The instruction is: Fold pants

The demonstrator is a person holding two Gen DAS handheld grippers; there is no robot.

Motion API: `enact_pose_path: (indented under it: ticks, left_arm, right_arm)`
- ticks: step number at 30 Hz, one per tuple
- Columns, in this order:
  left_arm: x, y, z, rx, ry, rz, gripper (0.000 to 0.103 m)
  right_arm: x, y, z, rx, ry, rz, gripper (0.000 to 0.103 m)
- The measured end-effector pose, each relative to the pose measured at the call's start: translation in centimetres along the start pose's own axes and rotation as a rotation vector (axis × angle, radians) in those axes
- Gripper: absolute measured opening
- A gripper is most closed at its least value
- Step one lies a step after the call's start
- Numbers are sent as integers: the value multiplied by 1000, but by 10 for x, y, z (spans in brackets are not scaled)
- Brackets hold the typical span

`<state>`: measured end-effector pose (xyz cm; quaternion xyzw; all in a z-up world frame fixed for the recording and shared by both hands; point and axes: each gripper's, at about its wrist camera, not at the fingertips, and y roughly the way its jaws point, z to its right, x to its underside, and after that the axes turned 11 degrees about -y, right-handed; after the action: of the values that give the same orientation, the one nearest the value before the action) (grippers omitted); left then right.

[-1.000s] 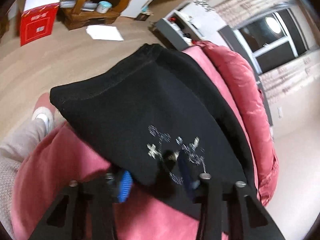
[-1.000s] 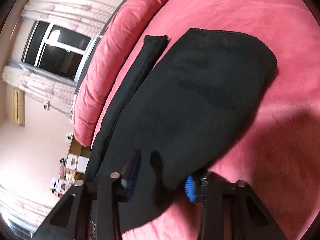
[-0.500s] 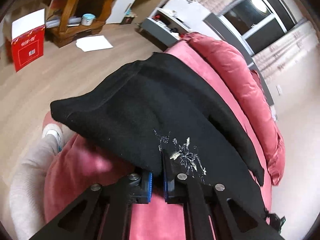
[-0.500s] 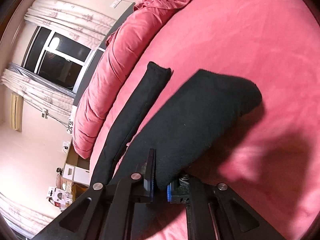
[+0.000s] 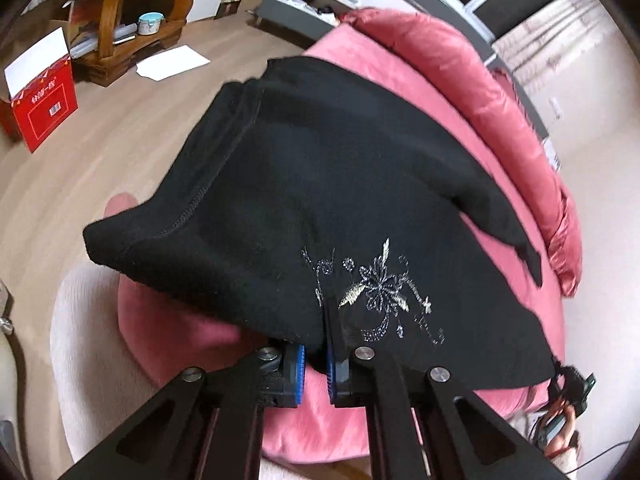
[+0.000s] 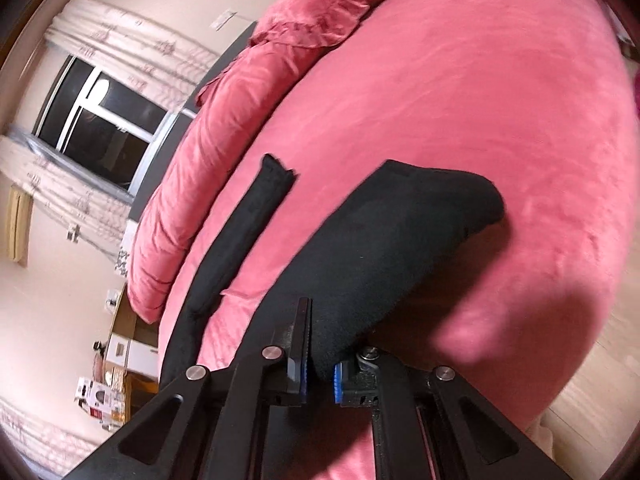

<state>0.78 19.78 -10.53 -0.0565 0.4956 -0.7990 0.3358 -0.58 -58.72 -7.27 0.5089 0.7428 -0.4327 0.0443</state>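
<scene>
We see black pants (image 5: 328, 184) of a soft, matte knit draped over a round bed (image 6: 460, 128) covered in pink velvety fabric. In the left wrist view, the left gripper (image 5: 314, 364) has its black fingers, faced with ribbed blue pads (image 5: 299, 372), pinched tight on the near edge of the pants, beside a silver, glittery floral embroidery (image 5: 380, 292). The cloth lifts from the bed there and forms a broad, tented sheet with a stitched seam (image 5: 212, 184) running along its left side. Beyond it lies a long, puffy pink pillow (image 5: 492, 120) with a satin sheen. Off the bed, a pale wood floor (image 5: 100, 132) holds a red box (image 5: 44, 110), a white sheet of paper (image 5: 172, 62) and a wooden shelf unit (image 5: 120, 12).

In the right wrist view, the right gripper (image 6: 320, 376) likewise clamps a thick fold of the pants (image 6: 384, 240) between its blue pads. One leg bulges up in a rounded hump ahead of the fingers; the other leg (image 6: 244, 232) lies flat as a narrow strip on the bed, just to the left. A dark window (image 6: 100, 120) with pale patterned curtains (image 6: 132, 44) stands behind the pillow (image 6: 216, 168).
</scene>
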Motion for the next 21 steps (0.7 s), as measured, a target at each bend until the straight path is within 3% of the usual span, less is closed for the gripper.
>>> enact_pose_path:
  ticks: [4, 5, 8, 10, 14, 19, 21]
  left_arm:
    - [-4, 15, -10, -33, -61, -54, 13]
    - [-7, 17, -13, -31, -83, -62, 19]
    - [-11, 9, -22, 8, -150, -55, 24]
    - [-17, -7, -30, 10, -197, 0, 27]
    - [-30, -39, -46, -19, -266, 152, 28]
    - [-40, -75, -65, 6, -345, 331, 37]
    - [-45, -80, -64, 11, -370, 379, 50]
  right_arm:
    - [9, 18, 4, 120, -80, -67, 9]
    - [12, 21, 5, 146, -93, -86, 9]
    - [10, 23, 17, 163, -9, -90, 17]
    - [6, 17, 18, 209, -7, -69, 24]
    - [-2, -5, 1, 387, -97, 2, 39]
    - [-5, -17, -46, 391, -204, 99, 48]
    - [1, -11, -75, 372, -289, 115, 52]
